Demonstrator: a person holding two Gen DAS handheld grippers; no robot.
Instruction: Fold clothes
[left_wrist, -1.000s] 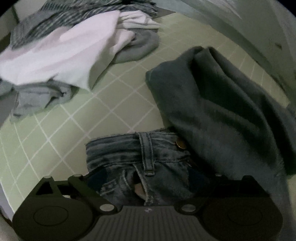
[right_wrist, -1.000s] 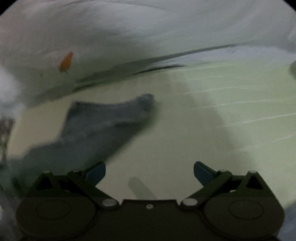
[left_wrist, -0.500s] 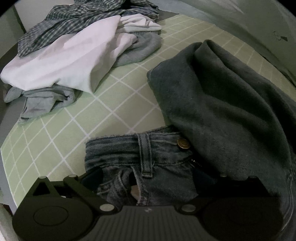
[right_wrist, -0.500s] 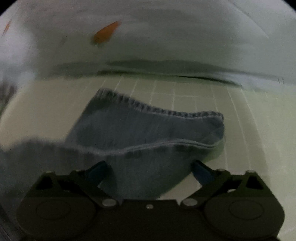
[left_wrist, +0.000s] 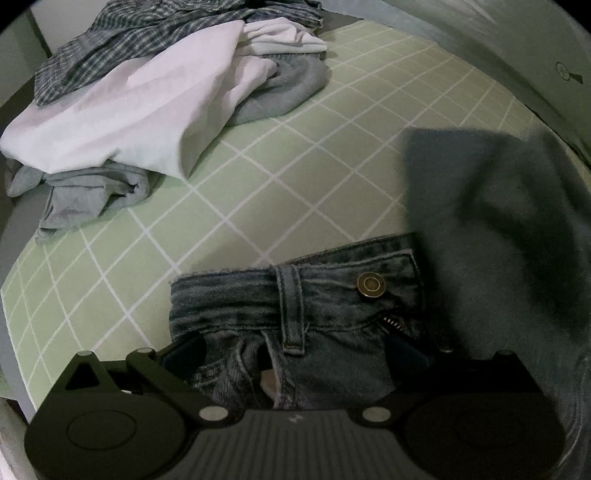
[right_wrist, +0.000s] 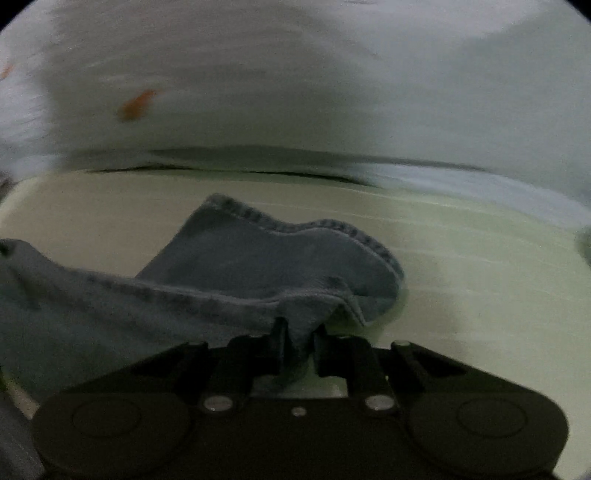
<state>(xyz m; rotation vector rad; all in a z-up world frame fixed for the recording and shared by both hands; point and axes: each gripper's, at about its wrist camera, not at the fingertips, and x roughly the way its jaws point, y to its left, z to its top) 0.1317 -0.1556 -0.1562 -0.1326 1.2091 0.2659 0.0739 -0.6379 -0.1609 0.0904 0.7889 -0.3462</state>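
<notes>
Denim jeans (left_wrist: 295, 306) show no readable label; right claw (right_wrist: 298, 334) has just closed on their hem, left claw (left_wrist: 295, 354) straddles the waistband.

Pale green sheet (left_wrist: 258, 192) with white diamond grid; pale blurred wall (right_wrist: 295, 74) behind; dim light.

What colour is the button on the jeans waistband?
Dull brass, on the button; clearest in the left wrist view.

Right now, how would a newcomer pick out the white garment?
Start at the green checked sheet and look to the heap of clothes at its far left. The plain white cloth garment drapes over the heap's middle, below a blue plaid shirt, above crumpled pale grey pieces.
</notes>
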